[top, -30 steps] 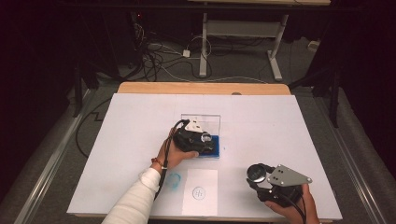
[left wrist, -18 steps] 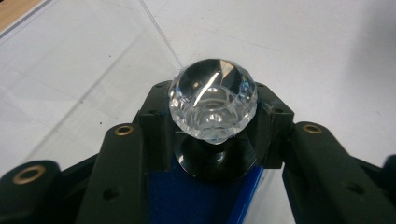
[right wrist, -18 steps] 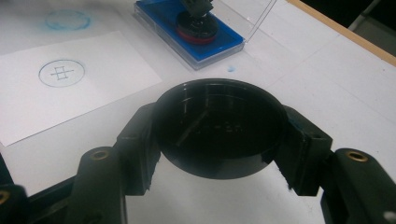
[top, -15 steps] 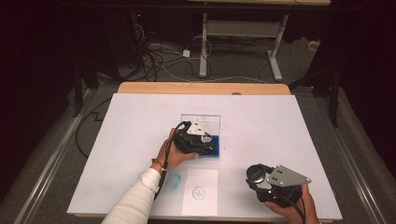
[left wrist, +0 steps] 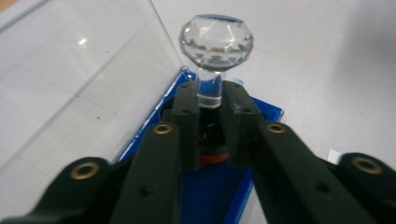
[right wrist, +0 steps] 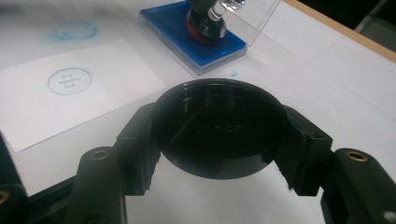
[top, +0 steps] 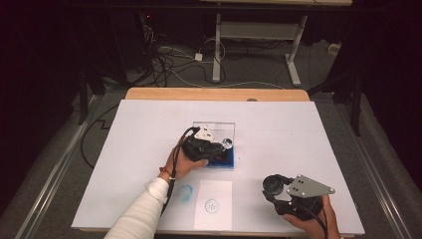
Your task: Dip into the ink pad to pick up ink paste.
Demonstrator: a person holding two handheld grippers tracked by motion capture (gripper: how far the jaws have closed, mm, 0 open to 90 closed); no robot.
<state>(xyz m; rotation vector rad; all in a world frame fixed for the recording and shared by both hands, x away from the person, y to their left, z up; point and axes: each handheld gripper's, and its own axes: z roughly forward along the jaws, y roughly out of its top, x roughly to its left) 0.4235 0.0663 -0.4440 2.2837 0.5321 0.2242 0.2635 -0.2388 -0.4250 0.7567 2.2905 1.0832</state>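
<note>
A stamp with a clear faceted knob (left wrist: 216, 42) stands on a blue ink pad (left wrist: 210, 191) in the middle of the table. My left gripper (left wrist: 211, 100) is shut on the stamp's thin stem just under the knob; the same gripper (top: 219, 148) lies over the ink pad (top: 226, 162) in the high view. The pad's clear lid (left wrist: 79, 74) stands raised behind it. My right gripper (right wrist: 219, 140) is shut on a round black cap (right wrist: 219, 135), held above the table's front right (top: 272, 185). In the right gripper view the stamp (right wrist: 205, 23) sits on the pad (right wrist: 177, 28).
A white sheet (top: 213, 204) printed with a blue round mark lies near the front edge. A blue ink smudge (top: 185, 193) is on the table left of it. The white table top (top: 298, 129) ends in a wooden strip at the back.
</note>
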